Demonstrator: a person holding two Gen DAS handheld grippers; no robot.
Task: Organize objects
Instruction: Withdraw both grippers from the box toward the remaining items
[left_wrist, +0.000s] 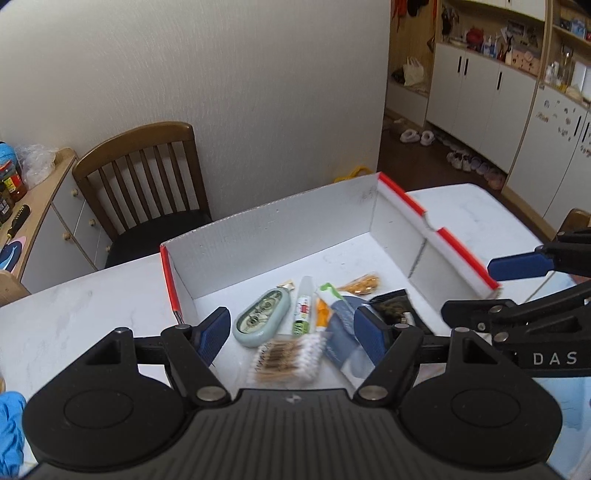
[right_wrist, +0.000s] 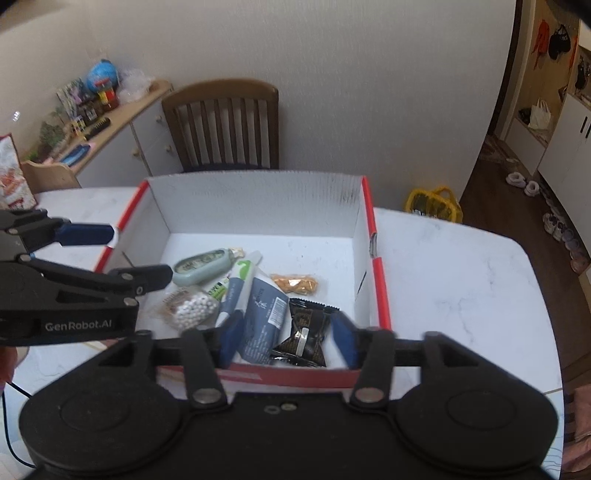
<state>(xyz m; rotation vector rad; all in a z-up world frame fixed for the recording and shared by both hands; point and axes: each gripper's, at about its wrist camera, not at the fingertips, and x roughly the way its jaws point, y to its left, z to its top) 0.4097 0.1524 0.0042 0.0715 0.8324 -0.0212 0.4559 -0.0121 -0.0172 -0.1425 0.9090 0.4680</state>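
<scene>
An open white cardboard box with red edges (left_wrist: 280, 229) (right_wrist: 255, 206) sits on the white marble table. Inside lie a pale green oval case (left_wrist: 260, 318) (right_wrist: 201, 266), a white tube (left_wrist: 303, 310), a blue-grey pouch (left_wrist: 343, 332) (right_wrist: 264, 317), a bag of cotton swabs (left_wrist: 286, 356) (right_wrist: 188, 306), a black snack packet (right_wrist: 304, 332) (left_wrist: 391, 306) and an orange packet (left_wrist: 360, 283) (right_wrist: 295, 283). My left gripper (left_wrist: 291, 338) is open and empty over the box's near side. My right gripper (right_wrist: 286, 339) is open and empty above the black packet; it also shows in the left wrist view (left_wrist: 517, 266).
A brown wooden chair (left_wrist: 147, 184) (right_wrist: 221, 125) stands behind the table against the wall. A sideboard with clutter (right_wrist: 110, 122) is at the left. A yellow bag (right_wrist: 434, 205) lies on the floor. Bare table top (right_wrist: 461, 280) lies right of the box.
</scene>
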